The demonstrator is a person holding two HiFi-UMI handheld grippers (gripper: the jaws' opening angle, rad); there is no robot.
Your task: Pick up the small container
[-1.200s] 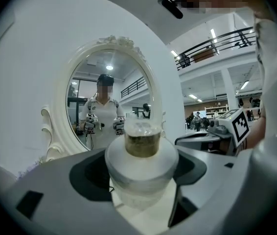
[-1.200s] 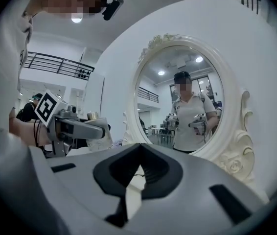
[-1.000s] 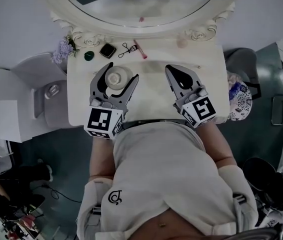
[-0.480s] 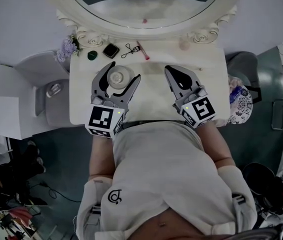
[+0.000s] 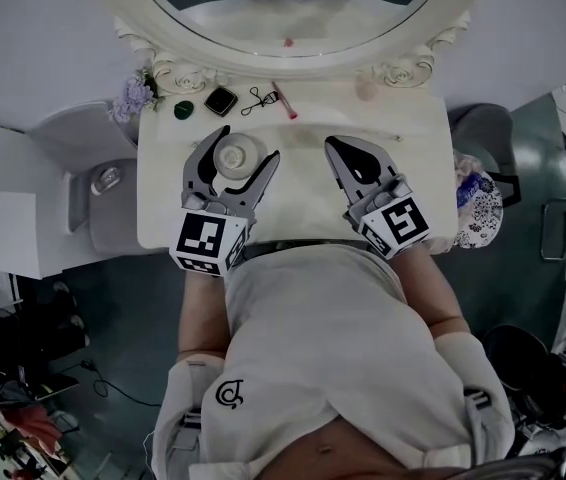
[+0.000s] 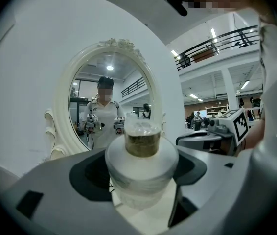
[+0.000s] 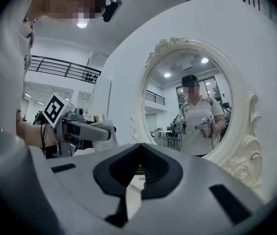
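The small container [image 5: 235, 154] is a round white jar with a clear-topped lid, standing on the white vanity table [image 5: 303, 203]. My left gripper [image 5: 249, 141] is open, one jaw on each side of the jar. The left gripper view shows the jar [image 6: 141, 155] close up between the jaws, with gaps to the dark pads. Right of it, my right gripper [image 5: 332, 142] rests over the table, shut with nothing in it. In the right gripper view its jaws [image 7: 138, 148] meet at the tip, and the left gripper [image 7: 82, 129] shows at the left.
An oval mirror [image 5: 293, 8] in an ornate frame stands at the table's back. Before it lie a green lid [image 5: 184, 110], a black compact [image 5: 221, 101], an eyelash curler [image 5: 255, 98], a pink stick [image 5: 283, 99] and purple flowers [image 5: 135, 95]. A grey seat [image 5: 103, 183] stands left.
My right gripper has shifted a little to the left and forward over the table. The left gripper stays around the jar.
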